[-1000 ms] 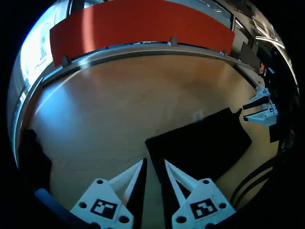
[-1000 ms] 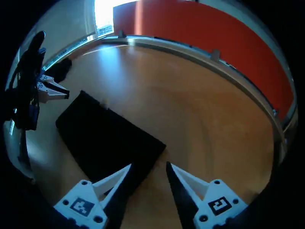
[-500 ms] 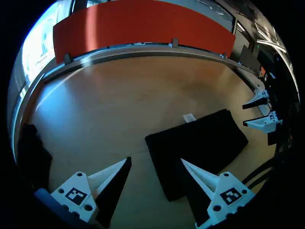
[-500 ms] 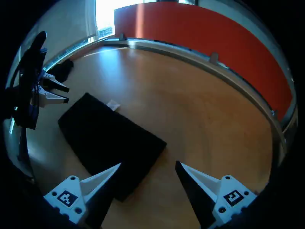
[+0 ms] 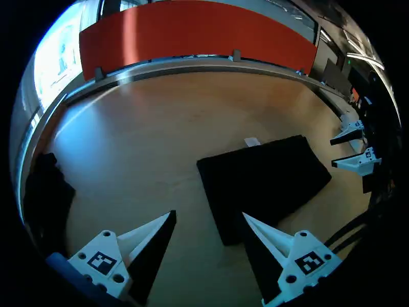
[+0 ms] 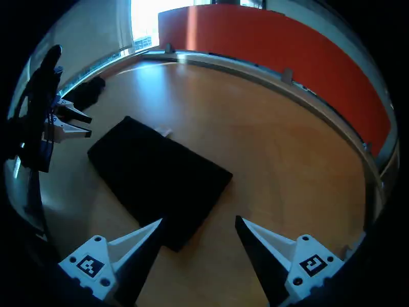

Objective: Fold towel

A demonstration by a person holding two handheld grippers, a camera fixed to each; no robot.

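Note:
A black towel [image 5: 263, 181] lies folded flat as a rectangle on the wooden table, with a small white tag [image 5: 251, 141] at its far edge. My left gripper [image 5: 207, 221] stands open just short of the towel's near corner, nothing between its fingers. In the right gripper view the same towel [image 6: 158, 176] lies ahead and to the left, its tag [image 6: 164, 132] at the far side. My right gripper [image 6: 199, 226] is open above the towel's near corner. The right gripper [image 5: 353, 148] shows at the right of the left gripper view, and the left gripper [image 6: 71, 123] at the left of the right gripper view.
The wooden table [image 5: 153, 133] has a metal rim and an orange wall panel [image 5: 194, 30] behind it. A dark bundle of cloth [image 5: 46, 199] lies at the table's left edge, also seen as dark cloth [image 6: 87, 92] far left.
Both grippers went from nearly shut on the towel's corners to wide open and drew back a little. The towel lies released on the table.

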